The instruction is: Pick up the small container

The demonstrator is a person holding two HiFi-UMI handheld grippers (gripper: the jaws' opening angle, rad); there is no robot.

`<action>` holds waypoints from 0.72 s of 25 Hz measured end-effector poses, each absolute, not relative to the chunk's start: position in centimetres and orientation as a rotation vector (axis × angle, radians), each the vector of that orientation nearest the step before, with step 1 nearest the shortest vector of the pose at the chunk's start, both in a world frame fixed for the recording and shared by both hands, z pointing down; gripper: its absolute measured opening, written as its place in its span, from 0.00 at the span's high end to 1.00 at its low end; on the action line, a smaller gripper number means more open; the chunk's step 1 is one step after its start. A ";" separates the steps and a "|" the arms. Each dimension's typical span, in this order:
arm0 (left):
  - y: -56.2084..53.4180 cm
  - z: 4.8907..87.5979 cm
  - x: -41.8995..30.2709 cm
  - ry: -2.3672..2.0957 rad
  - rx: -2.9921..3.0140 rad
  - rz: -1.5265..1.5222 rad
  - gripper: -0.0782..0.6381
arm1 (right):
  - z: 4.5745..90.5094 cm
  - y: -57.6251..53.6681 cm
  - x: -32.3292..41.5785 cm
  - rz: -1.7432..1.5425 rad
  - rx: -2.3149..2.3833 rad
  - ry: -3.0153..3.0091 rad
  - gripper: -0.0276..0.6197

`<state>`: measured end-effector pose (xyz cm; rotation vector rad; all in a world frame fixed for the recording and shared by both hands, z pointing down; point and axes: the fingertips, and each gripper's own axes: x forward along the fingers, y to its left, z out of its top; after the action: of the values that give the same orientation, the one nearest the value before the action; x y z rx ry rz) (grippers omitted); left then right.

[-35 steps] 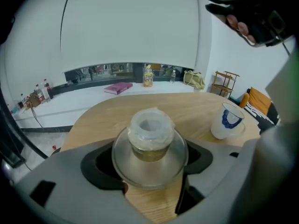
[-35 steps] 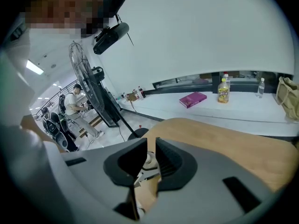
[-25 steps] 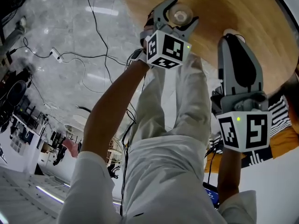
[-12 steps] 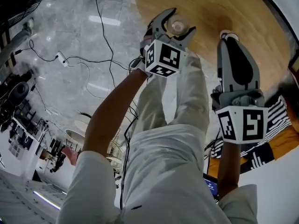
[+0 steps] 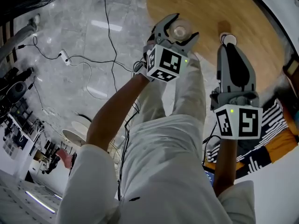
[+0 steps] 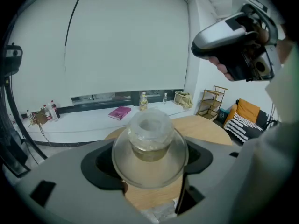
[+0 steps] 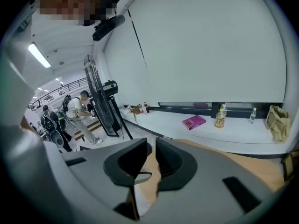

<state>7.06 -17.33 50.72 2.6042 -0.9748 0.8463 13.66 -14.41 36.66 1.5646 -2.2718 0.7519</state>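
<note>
The small clear container (image 6: 150,141) was gripped between the jaws of the left tool (image 5: 181,27) and held just above the round wooden tabletop (image 5: 219,8). The right tool (image 7: 150,164) was closed, empty. The pick-up appeared done — nothing seemed left.

A round wooden table (image 5: 224,8) stands on marble floor (image 5: 60,27) (cables (image 5: 111,41) trailing), pink book (image 6: 119,112) on a ledge (image 6: 84,123).

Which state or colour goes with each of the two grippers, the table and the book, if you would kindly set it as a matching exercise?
1 left gripper
2 right gripper
3 table
4 book

A pink
B shut on the small container
C round, wooden
D shut, empty

Pairs: 1-B, 2-D, 3-C, 4-A
</note>
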 end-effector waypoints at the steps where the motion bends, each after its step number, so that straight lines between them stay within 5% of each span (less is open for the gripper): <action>1: -17.1 50.2 6.8 -0.969 2.610 0.851 0.42 | 36.1 -14.3 13.4 0.745 1.566 -2.277 0.86; 18: -12.3 38.5 1.8 -1.027 2.644 0.782 0.42 | 27.6 -9.5 11.3 0.563 1.644 -2.288 0.86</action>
<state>1.76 -12.33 38.53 2.6436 -1.0267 0.7822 11.33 -9.53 27.62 1.6443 -2.2879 0.5632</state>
